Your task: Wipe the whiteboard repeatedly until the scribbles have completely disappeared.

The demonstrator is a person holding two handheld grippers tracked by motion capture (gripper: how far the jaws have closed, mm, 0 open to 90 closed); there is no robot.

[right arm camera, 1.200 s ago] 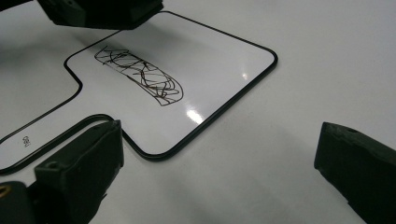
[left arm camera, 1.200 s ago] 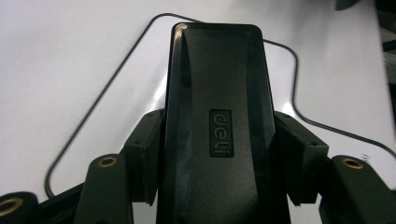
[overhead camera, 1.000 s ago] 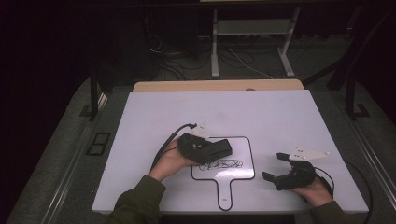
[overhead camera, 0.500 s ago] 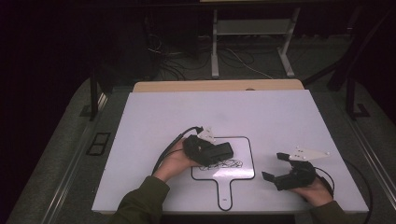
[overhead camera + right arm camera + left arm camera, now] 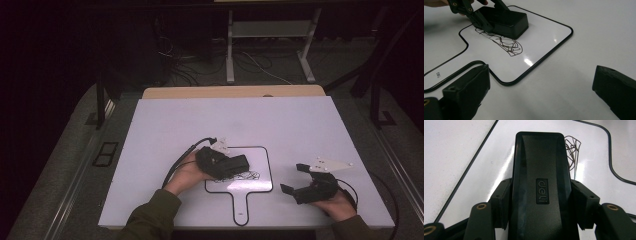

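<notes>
Eraser [image 5: 539, 182] pinched between pads of my left claw [image 5: 235, 165], black block sticking out forward past jaws, brand label facing up. Eraser sits on small whiteboard [image 5: 260, 182], upper left part, touching scribble [image 5: 506, 45] at its edge. My right claw [image 5: 295, 181] spread wide, nothing between jaws, resting on table [image 5: 250, 120], well right of whiteboard.

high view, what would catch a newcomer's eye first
The black eraser clamped in the left gripper sits on the small handled whiteboard near the table's front edge, beside a dark scribble. To the right, the right gripper rests on the white table, jaws open and empty.
</notes>
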